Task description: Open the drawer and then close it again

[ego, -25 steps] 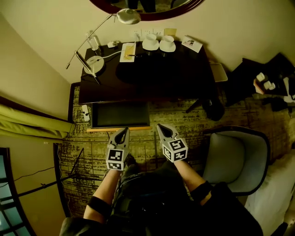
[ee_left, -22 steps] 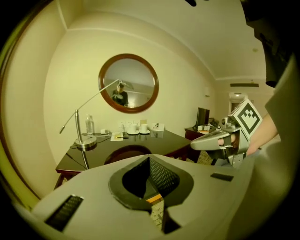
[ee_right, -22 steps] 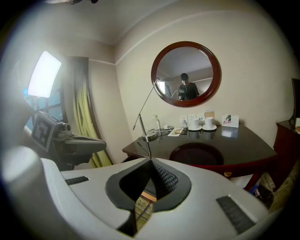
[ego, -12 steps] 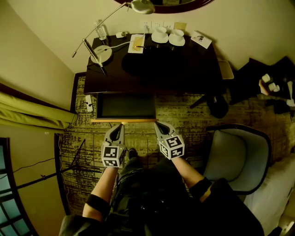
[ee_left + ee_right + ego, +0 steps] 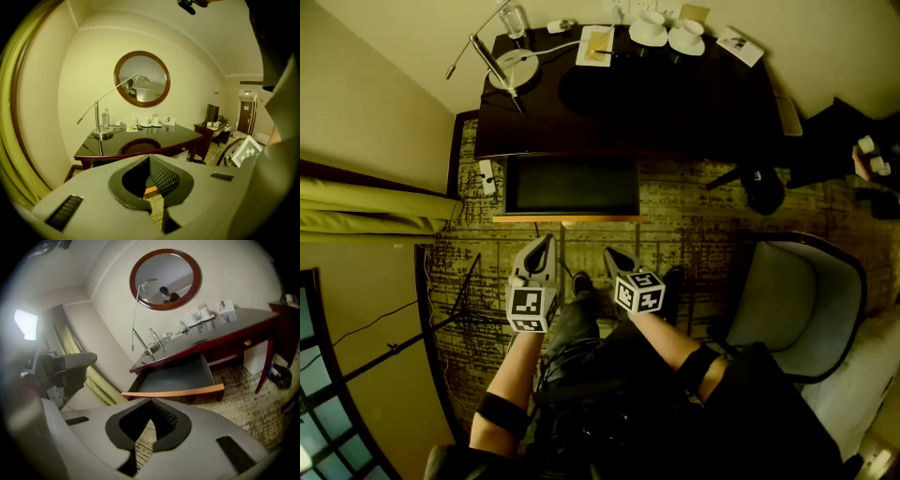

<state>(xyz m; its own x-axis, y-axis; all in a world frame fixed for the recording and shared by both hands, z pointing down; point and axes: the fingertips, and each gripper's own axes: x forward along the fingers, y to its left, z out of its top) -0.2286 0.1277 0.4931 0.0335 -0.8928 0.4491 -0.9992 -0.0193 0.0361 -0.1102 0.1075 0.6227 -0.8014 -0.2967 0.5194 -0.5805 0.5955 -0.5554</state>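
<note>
The shallow dark drawer with a pale wooden front edge (image 5: pixel 567 218) stands pulled out from the glossy dark wooden desk (image 5: pixel 675 112). The left hand-held gripper (image 5: pixel 544 246) and the right hand-held gripper (image 5: pixel 611 256) hover near its front without touching it. The jaws of both are pressed together and hold nothing.

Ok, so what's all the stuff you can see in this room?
desk: one, dark, against the wall
drawer: one, dark inside, open under desk
lamp: one, silver, desk's left end
cups: two, white, desk's back edge
bottle: one, clear, beside lamp
mirror: one, round, red-brown frame, above desk
chair: one, grey, right side
curtain: one, yellow-green, left side
carpet: one, patterned, floor
left gripper: one, grey, shut, before the drawer
right gripper: one, grey, shut, beside it
</note>
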